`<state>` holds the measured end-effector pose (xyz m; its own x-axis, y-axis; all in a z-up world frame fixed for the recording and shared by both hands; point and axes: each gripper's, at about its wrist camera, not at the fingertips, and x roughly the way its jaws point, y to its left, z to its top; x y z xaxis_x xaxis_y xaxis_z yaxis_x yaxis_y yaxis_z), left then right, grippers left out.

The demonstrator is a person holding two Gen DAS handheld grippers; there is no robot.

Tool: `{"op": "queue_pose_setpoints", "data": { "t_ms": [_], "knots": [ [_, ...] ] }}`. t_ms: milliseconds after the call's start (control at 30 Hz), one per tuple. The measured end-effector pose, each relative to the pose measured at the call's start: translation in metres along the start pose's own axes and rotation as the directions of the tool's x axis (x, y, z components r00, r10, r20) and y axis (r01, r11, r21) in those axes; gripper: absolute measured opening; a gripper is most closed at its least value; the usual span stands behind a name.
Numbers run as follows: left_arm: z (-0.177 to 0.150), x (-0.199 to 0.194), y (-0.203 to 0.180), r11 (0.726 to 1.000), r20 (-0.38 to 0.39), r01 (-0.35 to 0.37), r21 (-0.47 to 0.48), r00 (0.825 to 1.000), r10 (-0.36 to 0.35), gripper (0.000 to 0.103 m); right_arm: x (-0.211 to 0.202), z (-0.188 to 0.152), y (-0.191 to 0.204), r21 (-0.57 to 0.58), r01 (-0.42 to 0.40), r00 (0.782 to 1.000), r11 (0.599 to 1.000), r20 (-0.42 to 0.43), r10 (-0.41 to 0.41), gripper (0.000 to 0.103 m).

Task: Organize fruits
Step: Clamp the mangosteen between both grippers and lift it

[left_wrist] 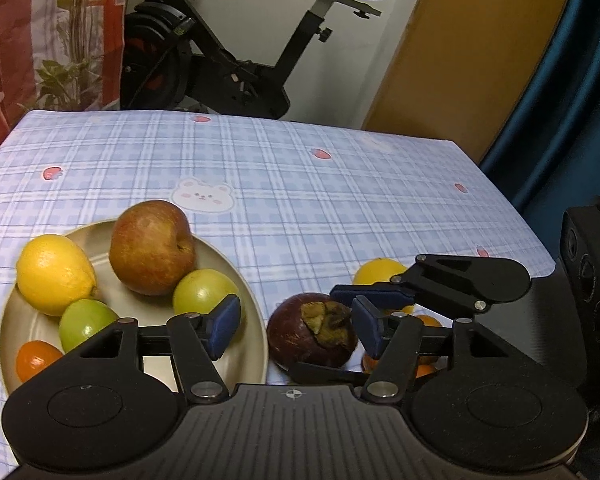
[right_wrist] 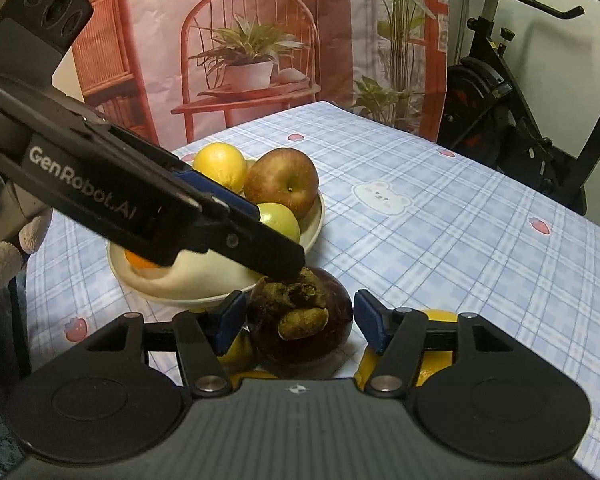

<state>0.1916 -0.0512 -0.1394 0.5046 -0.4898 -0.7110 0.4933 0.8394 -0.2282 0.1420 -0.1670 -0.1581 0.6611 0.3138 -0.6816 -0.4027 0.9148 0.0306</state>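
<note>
Currently the right gripper (right_wrist: 298, 322) stands part open with its blue pads (right_wrist: 230, 320) straddling the mangosteen (right_wrist: 300, 328); a gap shows on each side, so the fruit is bracketed, not clamped. In the left wrist view the left gripper (left_wrist: 294, 326) is likewise part open and holds nothing; the mangosteen (left_wrist: 312, 332) sits between its pads, with a gap on the left and the right pad close against it.

The mangosteen rests on the checked tablecloth (right_wrist: 440, 240), just beside the cream bowl (right_wrist: 204, 284), calyx facing up. Yellow and orange fruits (right_wrist: 440, 316) lie close beside it on the cloth.

Handling judgement: the rind looks hard and smooth, the body round and moderately heavy, so it may roll or slip under an off-centre pinch. Take hold across the widest girth, below the dry, brittle calyx (right_wrist: 300, 304).

The bowl already carries an apple (right_wrist: 282, 182), a lemon (right_wrist: 220, 166), green fruits (right_wrist: 280, 220) and a small orange one (left_wrist: 34, 358); free space is limited.
</note>
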Motion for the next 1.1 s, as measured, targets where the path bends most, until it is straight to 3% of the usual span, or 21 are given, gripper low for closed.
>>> {"op": "queue_pose_setpoints", "data": {
  "t_ms": [200,1100],
  "knots": [
    [-0.004,0.007,-0.009,0.999,-0.022,0.023,0.028,1.0,-0.022,0.064,-0.001,-0.001,0.005,-0.032,0.04,0.999,0.999,-0.014,-0.04,0.062],
    [-0.008,0.029,-0.011,0.998,-0.072,-0.017,0.052,0.997,0.021,0.064,0.005,-0.006,0.009,-0.107,0.075,0.997,0.991,0.012,-0.074,0.062]
  ]
}}
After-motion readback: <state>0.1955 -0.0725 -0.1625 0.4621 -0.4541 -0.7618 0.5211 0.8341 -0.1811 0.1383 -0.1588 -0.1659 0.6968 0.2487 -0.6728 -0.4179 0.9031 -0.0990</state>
